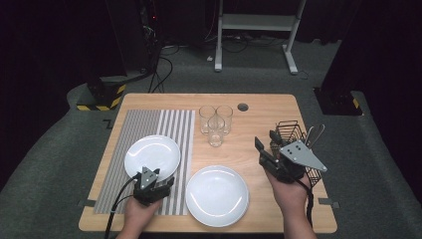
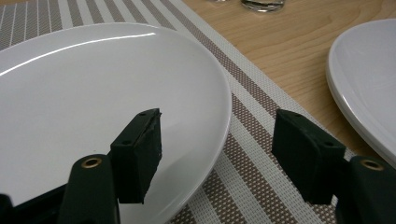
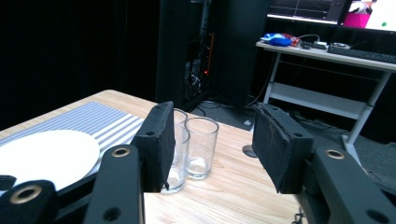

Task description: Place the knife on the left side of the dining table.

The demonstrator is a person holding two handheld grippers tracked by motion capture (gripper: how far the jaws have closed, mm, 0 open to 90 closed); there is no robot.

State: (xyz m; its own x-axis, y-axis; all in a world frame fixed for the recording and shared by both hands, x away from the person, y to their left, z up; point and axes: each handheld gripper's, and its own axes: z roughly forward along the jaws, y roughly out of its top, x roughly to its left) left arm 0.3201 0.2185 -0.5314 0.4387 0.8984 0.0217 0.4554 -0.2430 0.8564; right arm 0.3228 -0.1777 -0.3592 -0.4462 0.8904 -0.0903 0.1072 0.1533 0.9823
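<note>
While both grippers (image 1: 158,177) (image 1: 264,144) gape empty, the plate (image 2: 93,79) bears no writing.

A lab: black curtains (image 1: 45,45), equipment rack (image 3: 205,46), monitor desk (image 3: 327,51), hazard-taped base (image 1: 99,97).

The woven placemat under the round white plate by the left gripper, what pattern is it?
Striped placemat, brownish-grey and white bands, clearest in the left gripper view.
</note>
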